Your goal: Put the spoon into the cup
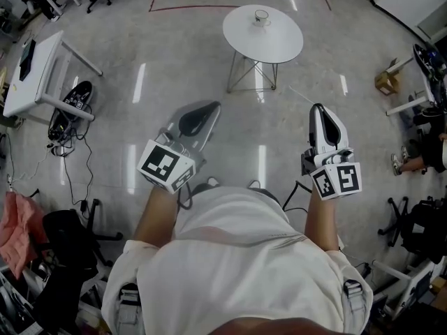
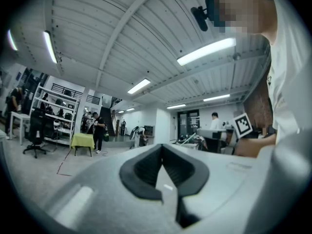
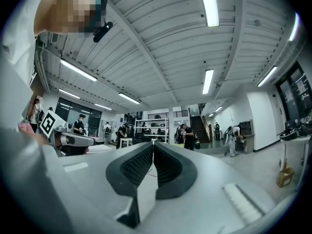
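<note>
A small white cup (image 1: 261, 17) stands on the far side of a round white table (image 1: 279, 44), at the top of the head view. The spoon is too small to make out there. My left gripper (image 1: 211, 107) and right gripper (image 1: 318, 107) are held close to my body, well short of the table, and point forward over the floor. Both are shut with nothing between the jaws. In the left gripper view the left gripper (image 2: 162, 148) faces the hall and ceiling. The right gripper (image 3: 153, 145) does the same in its own view. Neither gripper view shows the cup or the table.
A white desk (image 1: 28, 75) stands at the far left, with cables and a black device (image 1: 70, 107) on the floor beside it. A black chair (image 1: 66, 246) is at the lower left. A cardboard box (image 1: 385, 82) and more furniture lie at the right. People stand far off in the hall.
</note>
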Available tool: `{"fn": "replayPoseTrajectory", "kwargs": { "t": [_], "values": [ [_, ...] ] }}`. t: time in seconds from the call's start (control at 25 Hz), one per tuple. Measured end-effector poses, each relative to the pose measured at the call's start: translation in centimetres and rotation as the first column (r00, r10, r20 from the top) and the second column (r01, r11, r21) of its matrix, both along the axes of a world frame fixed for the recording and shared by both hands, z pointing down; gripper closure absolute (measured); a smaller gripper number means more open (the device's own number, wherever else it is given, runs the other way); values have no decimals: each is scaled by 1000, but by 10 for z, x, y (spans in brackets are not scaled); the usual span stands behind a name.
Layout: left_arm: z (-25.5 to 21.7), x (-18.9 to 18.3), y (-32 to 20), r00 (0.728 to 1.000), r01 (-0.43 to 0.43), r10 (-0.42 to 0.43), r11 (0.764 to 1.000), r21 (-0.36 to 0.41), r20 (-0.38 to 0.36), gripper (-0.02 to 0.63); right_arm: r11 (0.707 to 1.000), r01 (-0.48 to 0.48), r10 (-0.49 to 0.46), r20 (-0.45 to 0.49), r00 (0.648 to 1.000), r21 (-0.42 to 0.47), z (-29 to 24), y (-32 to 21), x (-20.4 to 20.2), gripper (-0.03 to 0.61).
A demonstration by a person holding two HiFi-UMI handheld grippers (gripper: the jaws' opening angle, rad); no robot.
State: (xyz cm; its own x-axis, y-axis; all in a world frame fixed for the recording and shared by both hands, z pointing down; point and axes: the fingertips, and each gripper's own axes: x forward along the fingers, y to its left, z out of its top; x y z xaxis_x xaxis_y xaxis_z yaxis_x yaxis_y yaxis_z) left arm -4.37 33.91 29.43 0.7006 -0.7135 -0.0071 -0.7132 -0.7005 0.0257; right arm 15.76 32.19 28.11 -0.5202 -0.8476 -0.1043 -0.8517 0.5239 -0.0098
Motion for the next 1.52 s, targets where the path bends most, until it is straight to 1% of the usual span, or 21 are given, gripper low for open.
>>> {"fn": "replayPoseTrajectory", "kwargs": {
  "t": [0.16, 0.28, 0.36, 0.48, 0.56, 0.68, 0.8, 0.88, 1.04, 1.2, 1.44, 1.52],
  "values": [
    [13, -31, -4, 1000, -5, 5, 1000, -23, 9, 614, 1000, 2, -2, 17, 1000, -14, 12, -10, -35, 568],
    [18, -50, -13, 1000, 12, -12, 999, -44, -3, 614, 999, 28, -29, -11, 1000, -35, 22, -22, -55, 568],
    [19, -58, -24, 999, 28, -29, 998, -49, -18, 614, 998, 32, -33, -20, 999, -50, 26, -38, -55, 568],
    [25, -70, -54, 998, 62, -64, 996, -64, -28, 614, 999, 10, -10, -4, 1000, -51, 26, -75, -47, 568],
    [30, -70, -76, 997, 72, -74, 994, -77, -28, 614, 999, 2, -2, -5, 1000, -44, 28, -99, -43, 568],
    [32, -60, -112, 997, 72, -73, 995, -72, -17, 614, 999, 1, -2, -7, 1000, -37, 33, -142, -34, 568],
    [29, -50, -155, 996, 89, -90, 994, -64, -13, 614, 999, 15, -15, -6, 1000, -35, 36, -184, -26, 568],
    [25, -38, -183, 995, 93, -94, 994, -58, -12, 614, 999, 24, -25, -18, 1000, -26, 33, -210, -18, 568],
    [17, 4, -238, 997, 83, -83, 996, -45, 0, 614, 999, 28, -28, -15, 999, -19, 27, -262, 18, 568],
    [13, 48, -279, 998, 56, -56, 997, -48, 10, 614, 999, 30, -30, -6, 1000, -30, 29, -307, 58, 568],
    [23, 95, -337, 998, 48, -45, 997, -61, 37, 614, 998, 20, -18, 23, 1000, -53, 44, -367, 105, 568],
    [25, 100, -356, 998, 45, -43, 997, -68, 34, 614, 998, 20, -18, 26, 1000, -68, 49, -386, 111, 568]
  ]
}}
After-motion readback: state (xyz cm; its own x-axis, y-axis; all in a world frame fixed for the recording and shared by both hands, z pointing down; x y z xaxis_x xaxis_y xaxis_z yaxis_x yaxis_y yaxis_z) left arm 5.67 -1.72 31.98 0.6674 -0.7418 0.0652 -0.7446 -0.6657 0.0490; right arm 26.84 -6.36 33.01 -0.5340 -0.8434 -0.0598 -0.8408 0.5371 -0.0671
